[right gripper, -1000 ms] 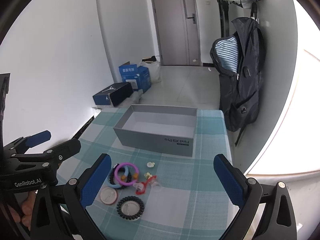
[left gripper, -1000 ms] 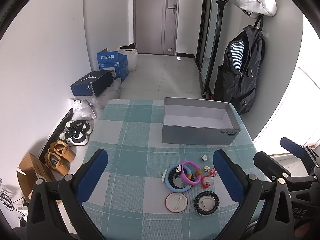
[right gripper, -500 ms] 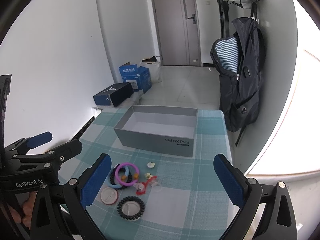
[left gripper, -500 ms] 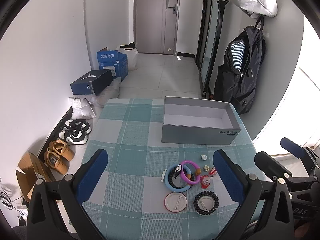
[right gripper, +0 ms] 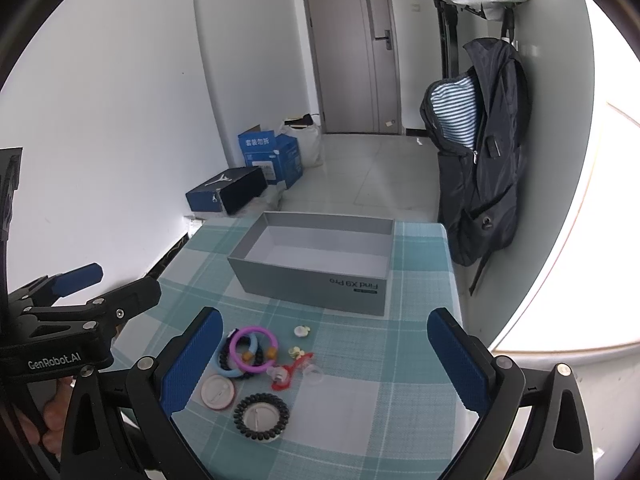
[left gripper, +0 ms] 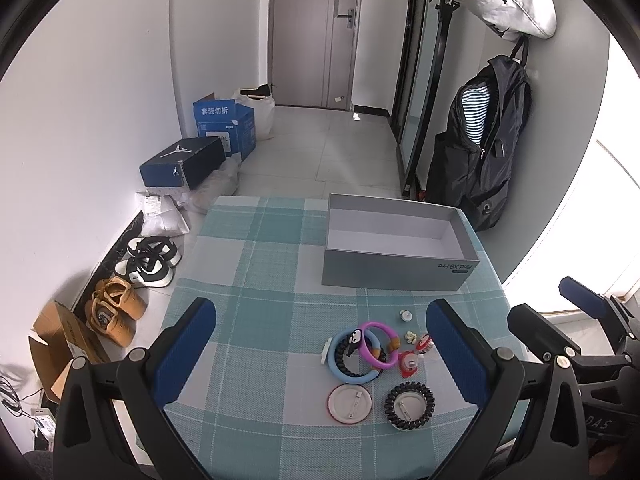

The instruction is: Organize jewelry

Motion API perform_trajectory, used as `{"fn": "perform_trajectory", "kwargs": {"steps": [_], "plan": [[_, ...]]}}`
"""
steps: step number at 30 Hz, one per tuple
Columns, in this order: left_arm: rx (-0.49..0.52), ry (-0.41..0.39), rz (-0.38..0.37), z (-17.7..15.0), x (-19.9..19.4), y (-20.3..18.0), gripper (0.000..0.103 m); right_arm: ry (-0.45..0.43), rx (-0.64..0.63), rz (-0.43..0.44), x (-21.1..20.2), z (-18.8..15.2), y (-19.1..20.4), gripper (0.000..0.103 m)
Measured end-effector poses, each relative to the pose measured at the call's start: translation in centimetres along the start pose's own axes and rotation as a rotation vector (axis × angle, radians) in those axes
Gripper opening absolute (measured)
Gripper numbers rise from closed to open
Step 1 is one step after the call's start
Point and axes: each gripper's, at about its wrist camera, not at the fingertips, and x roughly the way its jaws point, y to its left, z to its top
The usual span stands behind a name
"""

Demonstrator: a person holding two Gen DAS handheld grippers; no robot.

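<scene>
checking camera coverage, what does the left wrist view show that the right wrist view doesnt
Only the left wrist view shows the shoes and the brown carton on the floor beside the table. Only the right wrist view shows the hand holding the left gripper. Both show the grey box, the pink ring, the black coil tie, the backpack and open, empty grippers.
</scene>
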Motion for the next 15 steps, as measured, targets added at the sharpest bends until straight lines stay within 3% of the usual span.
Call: {"fn": "perform_trajectory", "kwargs": {"steps": [15], "plan": [[-0.002,0.018,-0.007,-0.14,0.28,0.04,0.102,-0.003,-0.017,-0.001,0.01,0.05,0.29,0.103]]}}
